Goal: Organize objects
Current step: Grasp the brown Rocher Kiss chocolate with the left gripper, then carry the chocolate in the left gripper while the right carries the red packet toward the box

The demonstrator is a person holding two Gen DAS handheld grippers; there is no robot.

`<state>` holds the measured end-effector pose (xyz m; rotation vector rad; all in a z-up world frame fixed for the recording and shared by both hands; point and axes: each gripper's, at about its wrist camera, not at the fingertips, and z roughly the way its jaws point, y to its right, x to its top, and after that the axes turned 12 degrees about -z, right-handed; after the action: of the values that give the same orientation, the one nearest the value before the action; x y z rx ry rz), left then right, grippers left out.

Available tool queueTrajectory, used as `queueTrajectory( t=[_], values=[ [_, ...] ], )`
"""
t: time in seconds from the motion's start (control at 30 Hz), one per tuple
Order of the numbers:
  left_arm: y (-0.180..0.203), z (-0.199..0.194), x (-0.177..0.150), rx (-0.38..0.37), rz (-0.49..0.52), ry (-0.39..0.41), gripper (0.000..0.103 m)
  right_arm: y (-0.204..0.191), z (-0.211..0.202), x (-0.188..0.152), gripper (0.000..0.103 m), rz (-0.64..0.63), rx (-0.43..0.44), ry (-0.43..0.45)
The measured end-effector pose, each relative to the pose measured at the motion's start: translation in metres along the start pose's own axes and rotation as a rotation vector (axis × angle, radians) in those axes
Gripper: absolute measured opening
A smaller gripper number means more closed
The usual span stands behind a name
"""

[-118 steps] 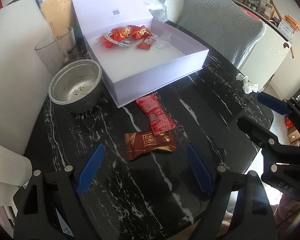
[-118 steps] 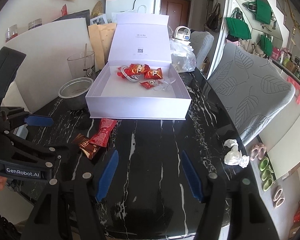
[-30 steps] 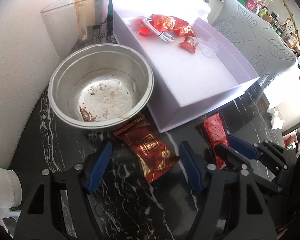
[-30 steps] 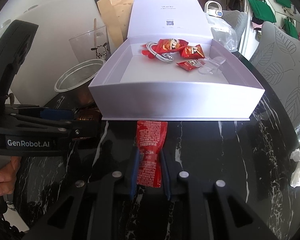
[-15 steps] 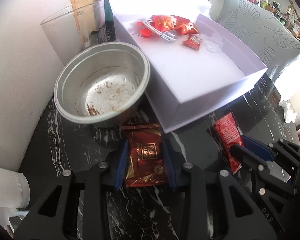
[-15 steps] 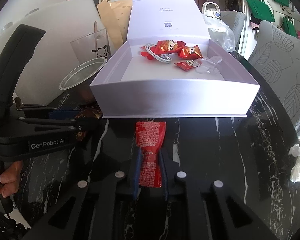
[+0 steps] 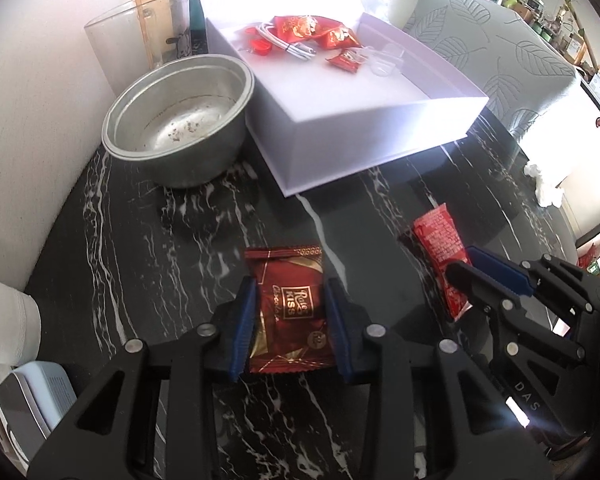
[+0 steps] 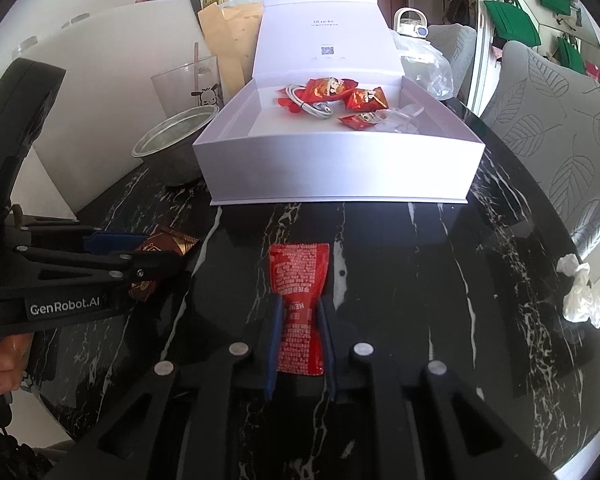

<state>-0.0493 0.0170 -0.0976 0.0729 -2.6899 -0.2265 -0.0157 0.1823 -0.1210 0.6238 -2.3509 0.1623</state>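
My left gripper (image 7: 290,294) is shut on a dark red chocolate packet (image 7: 290,304) and holds it above the black marble table (image 7: 172,248). My right gripper (image 8: 299,308) is shut on a bright red snack packet (image 8: 299,284), also lifted; it shows at the right of the left wrist view (image 7: 440,248). The open white box (image 8: 336,172) stands ahead of both, with several red packets (image 8: 332,88) and a white cable (image 8: 306,106) at its far end. The left gripper (image 8: 136,248) shows at the left of the right wrist view.
A metal bowl (image 7: 180,120) stands left of the box, with a clear plastic cup (image 7: 140,36) behind it. A crumpled tissue (image 8: 582,294) lies near the table's right edge. A grey leaf-pattern chair (image 8: 560,120) stands to the right. White foam board lines the left side.
Both grippers have lifted and drawn back from the box, each with its packet. The bowl and box now lie farther ahead.
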Motion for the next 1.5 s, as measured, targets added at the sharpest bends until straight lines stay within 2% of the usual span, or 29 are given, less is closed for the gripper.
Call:
queueTrajectory(
  t=[0.17, 0.5, 0.53, 0.57, 0.67, 0.87, 1.0, 1.1, 1.23, 1.5],
  values=[
    [0.002, -0.001, -0.005, 0.006, 0.013, 0.017, 0.033, -0.001, 0.000, -0.004, 0.043, 0.040, -0.001, 0.022],
    [0.000, -0.003, -0.010, -0.006, 0.021, 0.050, 0.033, -0.016, 0.004, -0.006, 0.044, -0.036, -0.097, 0.040],
    [0.000, -0.003, -0.010, -0.006, 0.021, 0.052, 0.033, -0.017, 0.004, -0.006, 0.035, -0.044, -0.105, 0.042],
    [0.000, -0.003, -0.010, -0.006, 0.022, 0.055, 0.033, -0.019, 0.004, -0.006, 0.021, -0.054, -0.112, 0.039],
    [0.001, -0.004, -0.012, -0.005, 0.033, 0.070, 0.033, -0.021, 0.004, -0.006, 0.017, -0.062, -0.116, 0.040],
    [0.002, -0.003, -0.013, -0.009, 0.040, 0.093, 0.033, -0.023, 0.003, -0.007, 0.016, -0.061, -0.119, 0.051],
    [-0.001, -0.003, -0.011, -0.031, 0.020, 0.081, 0.033, -0.018, 0.001, -0.006, 0.016, -0.043, -0.094, 0.050],
    [-0.002, -0.005, -0.010, -0.047, 0.002, 0.062, 0.033, -0.014, -0.005, -0.004, 0.012, -0.029, -0.090, 0.056],
    [0.002, -0.014, -0.008, -0.049, 0.016, 0.085, 0.033, -0.007, -0.006, -0.003, 0.012, -0.009, -0.082, 0.043],
    [0.007, -0.019, -0.009, -0.063, 0.013, 0.076, 0.033, -0.004, -0.011, -0.006, 0.011, 0.015, -0.067, 0.047]
  ],
)
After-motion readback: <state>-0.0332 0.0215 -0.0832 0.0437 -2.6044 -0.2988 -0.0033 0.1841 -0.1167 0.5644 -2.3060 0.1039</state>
